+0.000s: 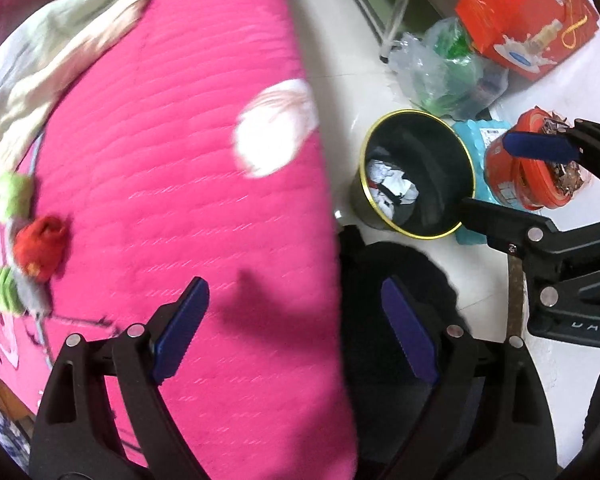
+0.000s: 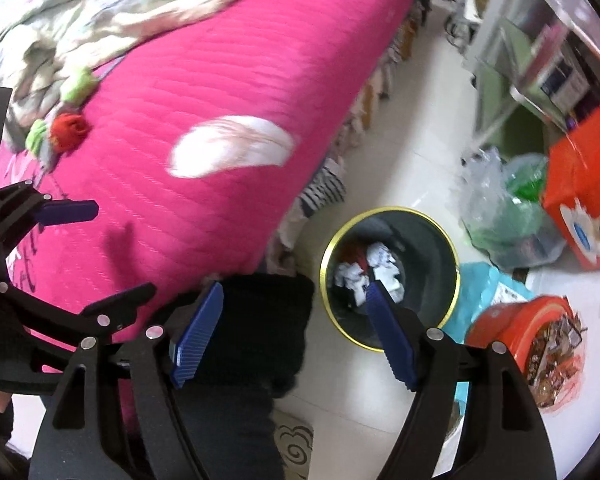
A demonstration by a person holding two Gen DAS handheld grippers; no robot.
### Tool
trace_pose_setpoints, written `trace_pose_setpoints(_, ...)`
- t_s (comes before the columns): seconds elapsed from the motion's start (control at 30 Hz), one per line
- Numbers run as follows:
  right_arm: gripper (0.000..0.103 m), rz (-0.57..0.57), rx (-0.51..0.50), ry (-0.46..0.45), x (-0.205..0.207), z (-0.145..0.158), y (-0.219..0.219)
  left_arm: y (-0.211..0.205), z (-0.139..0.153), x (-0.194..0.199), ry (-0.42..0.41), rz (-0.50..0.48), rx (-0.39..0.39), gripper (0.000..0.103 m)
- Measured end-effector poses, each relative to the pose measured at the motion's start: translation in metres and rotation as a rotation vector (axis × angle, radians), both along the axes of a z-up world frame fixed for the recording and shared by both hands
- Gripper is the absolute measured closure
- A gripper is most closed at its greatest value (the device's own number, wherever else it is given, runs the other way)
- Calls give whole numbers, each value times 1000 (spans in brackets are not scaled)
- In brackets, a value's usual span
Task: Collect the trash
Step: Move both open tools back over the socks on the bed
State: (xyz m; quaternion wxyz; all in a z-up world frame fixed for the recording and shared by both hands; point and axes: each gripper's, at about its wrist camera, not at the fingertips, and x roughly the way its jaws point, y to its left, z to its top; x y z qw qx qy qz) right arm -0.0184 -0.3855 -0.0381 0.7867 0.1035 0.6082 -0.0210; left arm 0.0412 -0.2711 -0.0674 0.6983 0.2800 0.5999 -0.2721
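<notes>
A dark round bin [image 1: 452, 160] with a gold rim stands on the white floor beside the pink bed; it also shows in the right wrist view [image 2: 432, 240]. Crumpled white paper trash [image 1: 392, 184] lies inside it, also seen in the right wrist view [image 2: 380, 264]. My left gripper [image 1: 296, 328] is open and empty over the bed's edge. My right gripper [image 2: 296, 328] is open and empty, just above and in front of the bin. The right gripper's fingers [image 1: 540, 148] show beside the bin in the left wrist view. The left gripper's finger [image 2: 68, 212] hovers over the bed.
The pink quilted bed [image 1: 180, 200] carries rumpled pale bedding [image 1: 60, 48] and a red and green cloth bundle [image 1: 40, 248]. Around the bin lie a clear plastic bag [image 1: 444, 72], an orange box [image 1: 528, 12], an orange tub of scraps [image 2: 540, 344] and a teal pack [image 2: 480, 292].
</notes>
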Motion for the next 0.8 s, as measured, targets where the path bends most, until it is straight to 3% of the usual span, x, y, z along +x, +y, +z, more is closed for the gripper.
trace_pose_setpoints(0.43, 29, 176, -31, -34, 53, 26, 111, 100, 28, 21, -45, 65, -6, 16)
trace_pose_setpoints(0.8, 29, 295, -48, -40, 95, 28, 186, 175, 42, 50, -87, 109, -26, 14)
